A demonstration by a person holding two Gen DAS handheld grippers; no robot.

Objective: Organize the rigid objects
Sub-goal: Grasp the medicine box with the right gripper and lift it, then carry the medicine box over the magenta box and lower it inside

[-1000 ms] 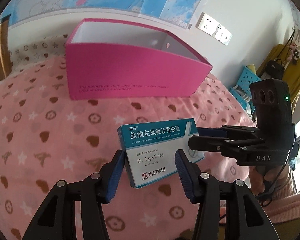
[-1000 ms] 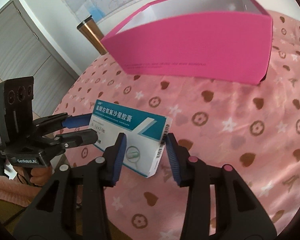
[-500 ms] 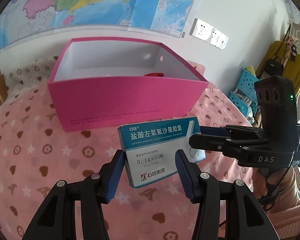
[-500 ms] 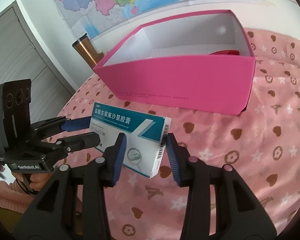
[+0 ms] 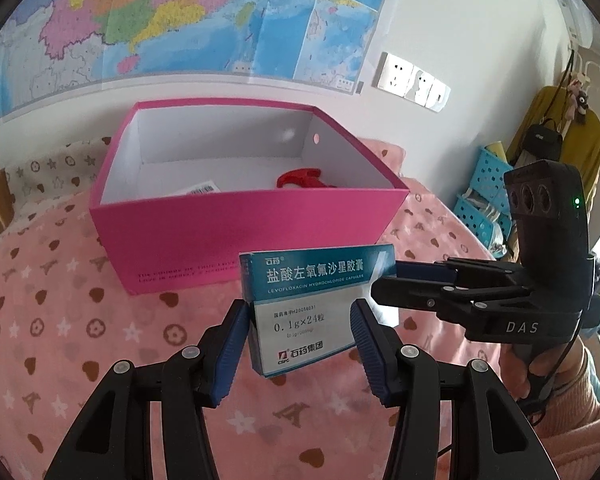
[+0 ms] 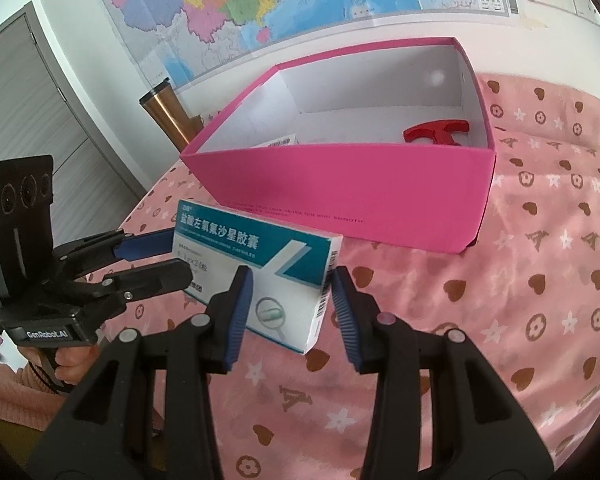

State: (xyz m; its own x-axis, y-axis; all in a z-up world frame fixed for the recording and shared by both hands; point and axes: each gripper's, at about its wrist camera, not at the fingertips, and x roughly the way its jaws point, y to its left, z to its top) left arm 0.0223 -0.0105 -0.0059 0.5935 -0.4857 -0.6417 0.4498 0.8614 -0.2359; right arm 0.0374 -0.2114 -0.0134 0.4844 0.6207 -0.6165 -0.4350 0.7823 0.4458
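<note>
1. Both grippers have the carton [image 5: 306,312] pinched in the air, one at each end, and it hangs over the pink cloth [image 5: 52,320], just short of the bin [image 5: 236,232].
2. Left gripper [image 5: 298,344]: blue pads pressed on the carton's two narrow sides, at the white-label end. The jaws are not spread beyond that width.
3. Right gripper [image 6: 292,300]: same story at the barcode end, jaws clamped across the carton's thickness.
4. Step in hand, I'd say: carrying the carton to the bin. It is clear of the cloth but not yet over the rim.
5. Inside the bin, a red piece [image 6: 436,134] lies toward the right wall and a barcoded item [image 6: 280,142] peeks up at the left. The middle of the floor looks free.
6. Next move calls for lifting both ends together over the near wall, keeping the carton level so neither pinch twists loose.
7. Then lower into the free middle and let go with both at once, or it may tip.
</note>
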